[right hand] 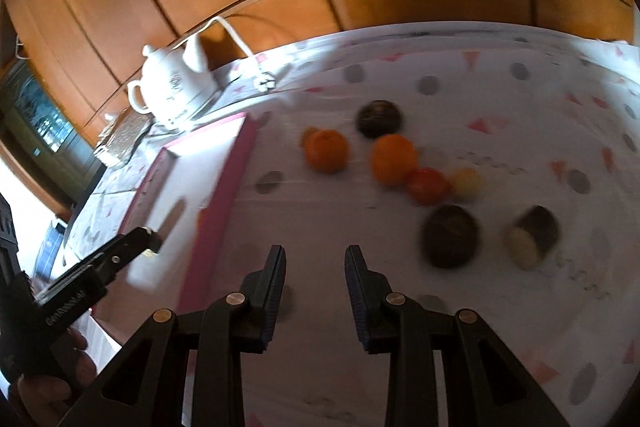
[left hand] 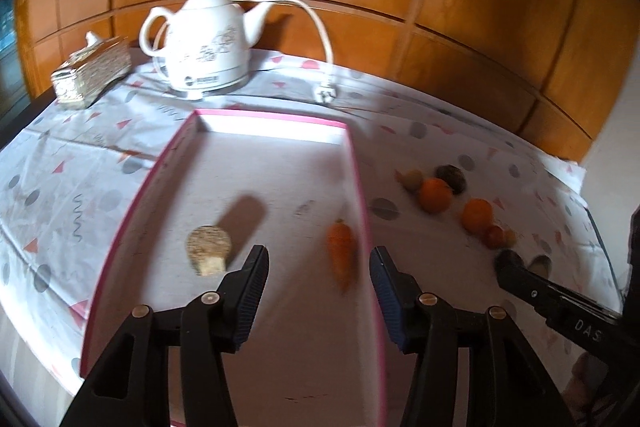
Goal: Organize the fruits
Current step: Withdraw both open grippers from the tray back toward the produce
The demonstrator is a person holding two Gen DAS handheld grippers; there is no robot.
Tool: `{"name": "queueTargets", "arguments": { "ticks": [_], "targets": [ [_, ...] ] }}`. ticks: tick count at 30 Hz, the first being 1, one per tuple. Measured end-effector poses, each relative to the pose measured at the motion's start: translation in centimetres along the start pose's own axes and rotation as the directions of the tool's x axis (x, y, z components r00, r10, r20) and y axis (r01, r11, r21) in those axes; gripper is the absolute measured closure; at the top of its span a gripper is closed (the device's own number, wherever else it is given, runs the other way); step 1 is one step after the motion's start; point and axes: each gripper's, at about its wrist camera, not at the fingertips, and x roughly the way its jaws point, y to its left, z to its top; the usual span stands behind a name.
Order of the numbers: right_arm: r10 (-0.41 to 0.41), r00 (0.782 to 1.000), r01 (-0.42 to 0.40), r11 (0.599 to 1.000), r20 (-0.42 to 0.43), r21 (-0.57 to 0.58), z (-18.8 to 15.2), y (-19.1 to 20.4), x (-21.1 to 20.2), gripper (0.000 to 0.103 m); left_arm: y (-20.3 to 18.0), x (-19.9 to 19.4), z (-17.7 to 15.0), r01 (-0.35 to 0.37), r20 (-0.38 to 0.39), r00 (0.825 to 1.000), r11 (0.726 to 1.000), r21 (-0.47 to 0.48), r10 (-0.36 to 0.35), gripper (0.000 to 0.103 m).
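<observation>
Both tongs empty, fruit waiting beside the pink tray

The left tongs (left hand: pixel 319 269) hang spread and empty over the pink-rimmed tray (left hand: pixel 362 183), where a carrot (left hand: pixel 342 251) lies against the right wall and a mushroom-like piece (left hand: pixel 209 249) sits to the left. The right tongs (right hand: pixel 315 269) are also spread and hold nothing, above the surface (right hand: pixel 520 99) just right of the tray. Ahead lie two oranges (right hand: pixel 326 150), a red tomato (right hand: pixel 427 185) and a dark round fruit (right hand: pixel 450 235), close together. They look small, light and smooth, likely to roll; grip each across its widest middle, gently.
</observation>
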Motion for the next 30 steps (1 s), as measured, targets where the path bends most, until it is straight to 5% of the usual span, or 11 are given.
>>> {"name": "queueTargets", "arguments": {
  "ticks": [8,30],
  "targets": [
    [-0.068,0.997,0.065,0.994,0.026,0.086,-0.9,-4.6,-2.2,0.072,-3.4,0.6,-0.3,0.067,-0.032,0.997,0.996,0.067,-0.065,0.05],
    [-0.131,0.991,0.126,0.987,0.039,0.103,-1.5,-8.0,-3.4,0.072,-10.0,4.2,-2.0,0.218,-0.16,0.969,0.96,0.176,-0.191,0.05]
  ]
}}
